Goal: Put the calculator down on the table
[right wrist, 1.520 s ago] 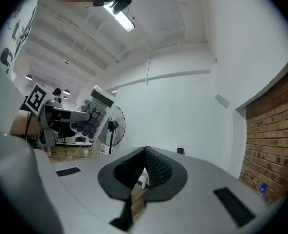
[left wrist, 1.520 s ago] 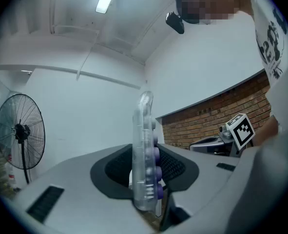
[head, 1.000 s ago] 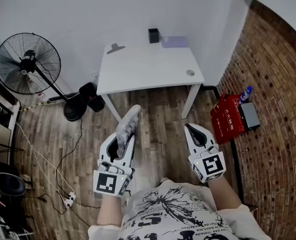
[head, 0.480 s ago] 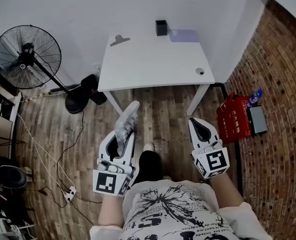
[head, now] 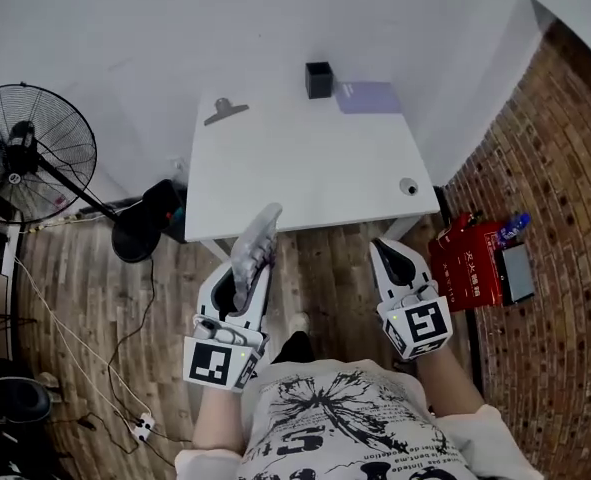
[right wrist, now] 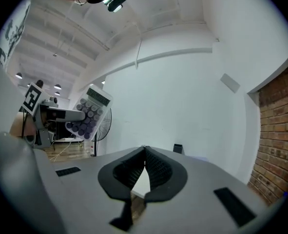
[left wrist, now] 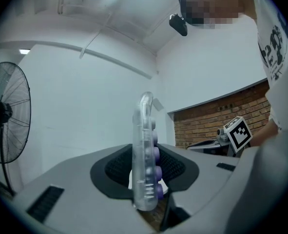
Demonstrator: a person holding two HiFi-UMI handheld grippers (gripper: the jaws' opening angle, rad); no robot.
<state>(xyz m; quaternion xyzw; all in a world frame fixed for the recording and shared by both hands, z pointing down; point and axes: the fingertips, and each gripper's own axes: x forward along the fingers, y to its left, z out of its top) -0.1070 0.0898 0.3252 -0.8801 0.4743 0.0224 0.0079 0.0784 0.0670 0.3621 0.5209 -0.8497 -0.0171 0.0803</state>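
Note:
My left gripper [head: 247,280] is shut on a clear calculator [head: 254,251] with purple keys, held on edge just before the near edge of the white table [head: 305,168]. In the left gripper view the calculator [left wrist: 144,152] stands upright between the pads, keys facing right. My right gripper [head: 390,259] is shut and empty, level with the left one, near the table's right front leg. In the right gripper view its pads [right wrist: 156,169] meet at the tips, and the calculator [right wrist: 87,116] shows at the left.
On the table lie a metal clip [head: 225,112], a black cup [head: 319,80], a lilac pad [head: 368,97] and a round cable hole [head: 408,186]. A standing fan [head: 30,153] is at the left, a red box [head: 470,263] at the right by a brick wall.
Both grippers have come much closer to the table, which now fills more of the head view. The calculator stays clamped in the left gripper; the right one stays shut.

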